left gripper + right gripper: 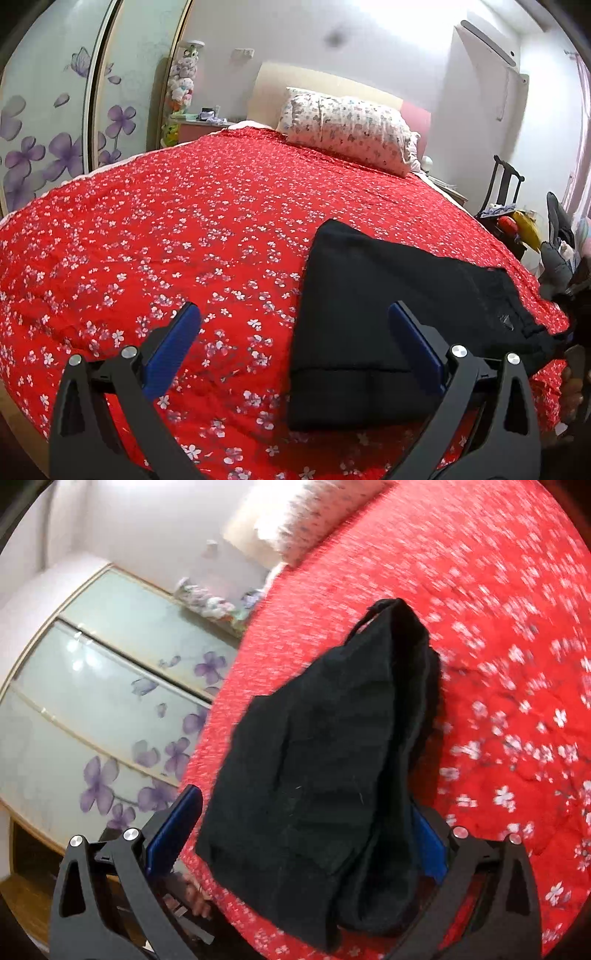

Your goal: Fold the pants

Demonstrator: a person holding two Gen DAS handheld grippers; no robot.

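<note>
The black pants [388,314] lie folded into a compact stack on the red floral bedspread [166,240], near its front right edge. The right gripper [295,834] is spread wide with cloth draped between its fingers; release cleanly and avoid dragging the top layer. The left gripper [295,343] hovers wide and empty beside the stack; a pillow [347,129] and flower-printed wardrobe doors [55,122] lie beyond.
</note>
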